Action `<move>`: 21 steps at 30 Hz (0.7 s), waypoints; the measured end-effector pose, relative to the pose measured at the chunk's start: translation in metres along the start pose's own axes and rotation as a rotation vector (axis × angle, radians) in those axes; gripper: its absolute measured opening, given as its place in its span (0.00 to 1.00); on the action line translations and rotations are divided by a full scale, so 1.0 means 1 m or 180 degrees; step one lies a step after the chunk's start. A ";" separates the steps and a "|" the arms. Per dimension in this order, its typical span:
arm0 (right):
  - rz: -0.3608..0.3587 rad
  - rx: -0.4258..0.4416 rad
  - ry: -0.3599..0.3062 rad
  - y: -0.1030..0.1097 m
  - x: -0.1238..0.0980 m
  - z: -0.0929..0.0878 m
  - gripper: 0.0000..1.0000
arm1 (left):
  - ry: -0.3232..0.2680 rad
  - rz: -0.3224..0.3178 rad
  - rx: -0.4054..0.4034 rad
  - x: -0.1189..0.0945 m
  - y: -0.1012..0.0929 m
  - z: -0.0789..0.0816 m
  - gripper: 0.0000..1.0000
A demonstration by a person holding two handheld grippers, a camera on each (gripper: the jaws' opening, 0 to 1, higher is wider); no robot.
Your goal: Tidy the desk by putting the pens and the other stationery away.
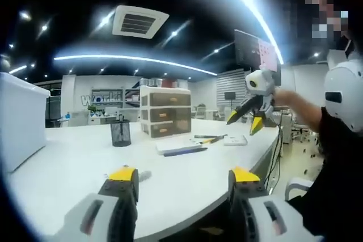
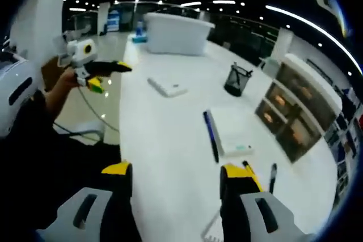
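Plainly spread, both sets of jaws, grasping nothing: left gripper [image 1: 182, 181] and right gripper [image 2: 178, 175] above the white desk [image 2: 164, 140]; seen from the right, blue pen [image 2: 211, 134] against a notebook [image 2: 231, 134], black pen [image 2: 273, 176] nearby, mesh cup [image 2: 237, 79]; seen from the left, drawer unit [image 1: 165, 111], white bin [image 1: 20, 118], ceiling vent [image 1: 138, 21].

Legible text is limited to one item. In the left gripper view, large lettering on the far wall sign [image 1: 93, 100] begins "Wor"; the rest is cut off behind the drawer unit [image 1: 165, 111]. The wall-mounted screen [image 1: 256, 50] carries red marks too blurred to read. In the right gripper view, a blue panel [image 2: 113, 20] bears no readable characters.
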State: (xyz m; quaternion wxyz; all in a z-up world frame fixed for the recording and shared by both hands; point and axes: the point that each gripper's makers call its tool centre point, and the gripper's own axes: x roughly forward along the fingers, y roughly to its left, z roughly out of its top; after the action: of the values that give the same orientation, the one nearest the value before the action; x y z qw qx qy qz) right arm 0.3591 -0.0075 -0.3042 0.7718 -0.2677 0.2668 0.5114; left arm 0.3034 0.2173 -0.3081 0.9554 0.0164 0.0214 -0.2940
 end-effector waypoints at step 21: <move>0.0411 -0.0203 0.0648 -0.011 0.038 0.017 0.58 | 0.0038 0.0024 -0.0087 -0.012 0.004 -0.006 0.64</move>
State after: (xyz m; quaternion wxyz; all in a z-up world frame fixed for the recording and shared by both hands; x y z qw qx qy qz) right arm 0.3846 0.0251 -0.3172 0.6972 -0.3250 0.3441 0.5384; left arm 0.2951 0.2277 -0.3138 0.9565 0.0052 0.0311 -0.2899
